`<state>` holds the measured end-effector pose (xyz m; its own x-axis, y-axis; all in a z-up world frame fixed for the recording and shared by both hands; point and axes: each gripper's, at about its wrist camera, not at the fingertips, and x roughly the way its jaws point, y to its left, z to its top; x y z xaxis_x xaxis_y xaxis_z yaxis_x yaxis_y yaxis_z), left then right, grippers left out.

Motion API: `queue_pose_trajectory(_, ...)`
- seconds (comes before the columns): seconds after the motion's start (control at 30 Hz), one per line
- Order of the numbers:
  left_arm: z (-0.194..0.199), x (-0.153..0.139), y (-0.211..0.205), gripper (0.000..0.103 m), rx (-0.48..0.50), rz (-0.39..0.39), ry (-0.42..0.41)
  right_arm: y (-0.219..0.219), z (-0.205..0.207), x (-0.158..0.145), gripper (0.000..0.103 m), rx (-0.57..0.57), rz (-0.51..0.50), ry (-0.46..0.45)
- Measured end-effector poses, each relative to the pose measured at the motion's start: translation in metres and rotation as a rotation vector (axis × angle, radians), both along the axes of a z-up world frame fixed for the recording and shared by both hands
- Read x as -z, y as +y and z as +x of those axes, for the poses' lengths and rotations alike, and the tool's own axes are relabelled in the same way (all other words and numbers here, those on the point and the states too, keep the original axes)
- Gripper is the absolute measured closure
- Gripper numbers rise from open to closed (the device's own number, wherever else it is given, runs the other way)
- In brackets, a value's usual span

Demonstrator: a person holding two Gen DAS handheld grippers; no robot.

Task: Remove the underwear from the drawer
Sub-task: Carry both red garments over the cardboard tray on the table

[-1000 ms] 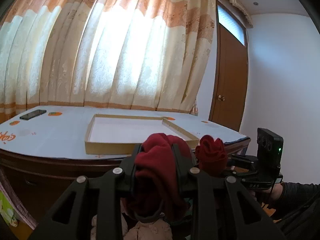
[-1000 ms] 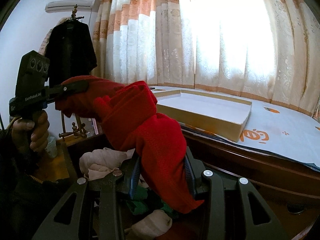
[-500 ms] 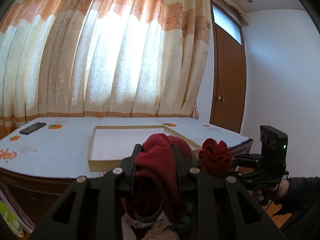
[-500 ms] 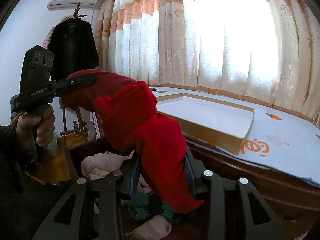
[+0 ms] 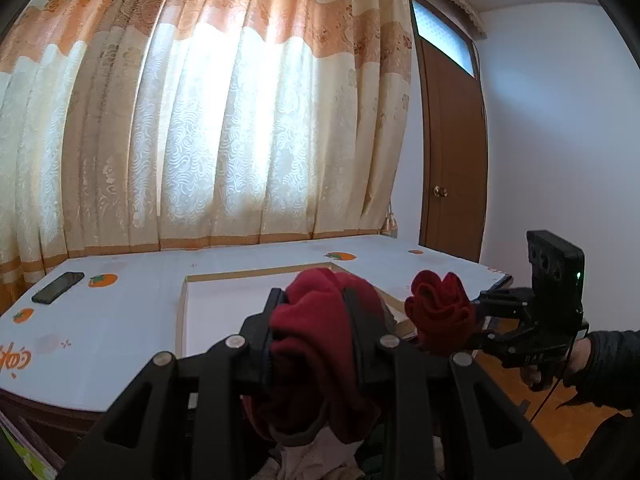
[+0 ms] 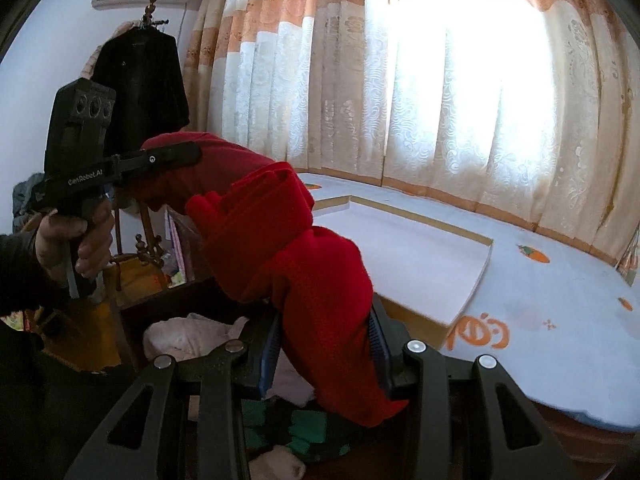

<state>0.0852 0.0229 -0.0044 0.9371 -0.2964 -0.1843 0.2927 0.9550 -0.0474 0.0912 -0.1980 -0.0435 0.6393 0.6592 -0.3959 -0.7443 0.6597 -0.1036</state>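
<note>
Lift-out step: both jaws clamped on the red underwear (image 6: 320,280), held above the drawer (image 6: 192,308); next, across into the shallow cardboard tray (image 5: 182,312) on the desk (image 5: 120,320).

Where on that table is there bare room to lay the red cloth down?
The shallow tray has a bare white floor inside its gold rim. The tablecloth is also bare between the tray and the phone, and to the tray's right near the orange print in the right wrist view. The drawer below is crowded with clothes. Both grippers grip the red underwear.
</note>
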Motion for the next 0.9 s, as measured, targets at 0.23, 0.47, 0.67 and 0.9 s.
queue_pose_trajectory(0.23,0.027,-0.010,0.006,0.076,0.011,-0.007,0.046,0.005,0.020,-0.018,0.061,0.017,-0.041,-0.010)
queue_pose_trajectory(0.47,0.054,-0.016,0.011,0.076,0.003,-0.005,0.082,0.011,0.044,-0.026,0.061,0.033,-0.074,-0.010)
queue_pose_trajectory(0.67,0.077,-0.018,0.020,0.076,-0.009,-0.017,0.122,0.014,0.059,-0.030,0.061,0.045,-0.092,-0.001)
queue_pose_trajectory(0.9,0.101,-0.025,0.028,0.076,-0.012,-0.026,0.148,0.019,0.077,-0.036,0.061,0.060,-0.111,0.016)
